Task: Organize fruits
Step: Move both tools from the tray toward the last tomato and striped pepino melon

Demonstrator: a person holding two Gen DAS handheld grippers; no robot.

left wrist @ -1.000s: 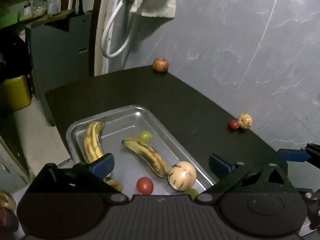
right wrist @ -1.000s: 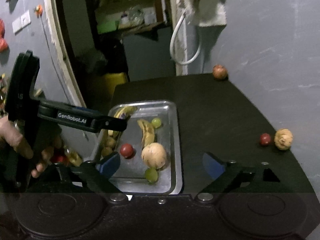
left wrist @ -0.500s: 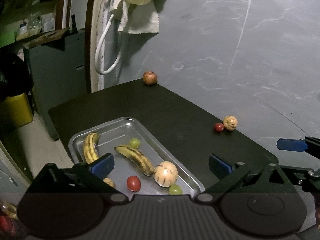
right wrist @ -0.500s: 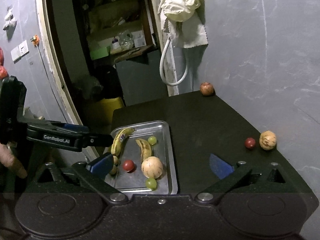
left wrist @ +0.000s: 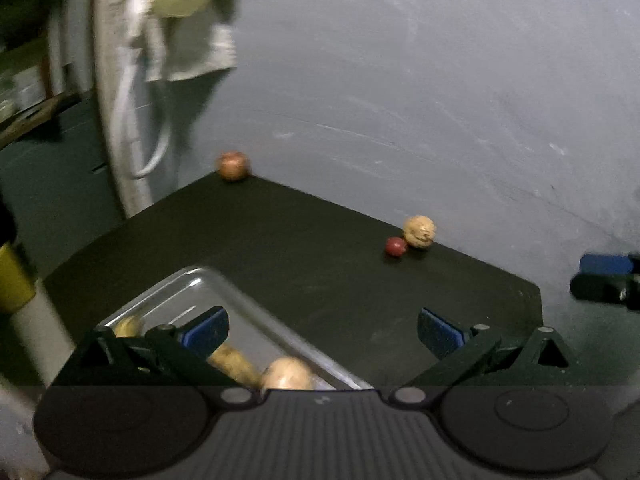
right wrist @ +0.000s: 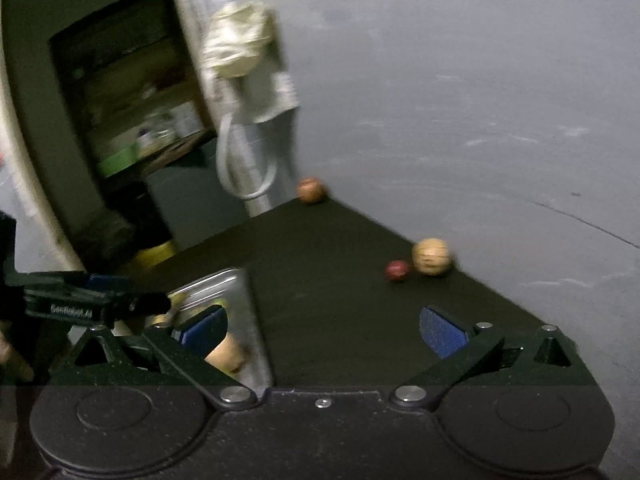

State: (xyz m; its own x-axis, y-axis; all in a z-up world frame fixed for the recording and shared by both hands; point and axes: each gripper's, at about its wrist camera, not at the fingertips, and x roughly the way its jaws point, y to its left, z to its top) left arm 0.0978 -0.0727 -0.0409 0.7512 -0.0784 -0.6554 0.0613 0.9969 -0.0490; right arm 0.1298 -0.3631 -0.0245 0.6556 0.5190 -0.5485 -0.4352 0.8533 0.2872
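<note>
Red fruit beyond gaping right tool, apart

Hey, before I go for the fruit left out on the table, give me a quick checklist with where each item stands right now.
1. Right gripper open, nothing between its fingers: ok.
2. Left gripper open and empty: ok.
3. Small red fruit and tan round fruit by the wall, in plain sight: ok.
4. Those two apart enough to grip one alone: not ok, they sit side by side, about touching.
5. Reddish fruit at the far corner in view: ok.
6. Free space in the metal tray: cannot tell, mostly hidden.
</note>
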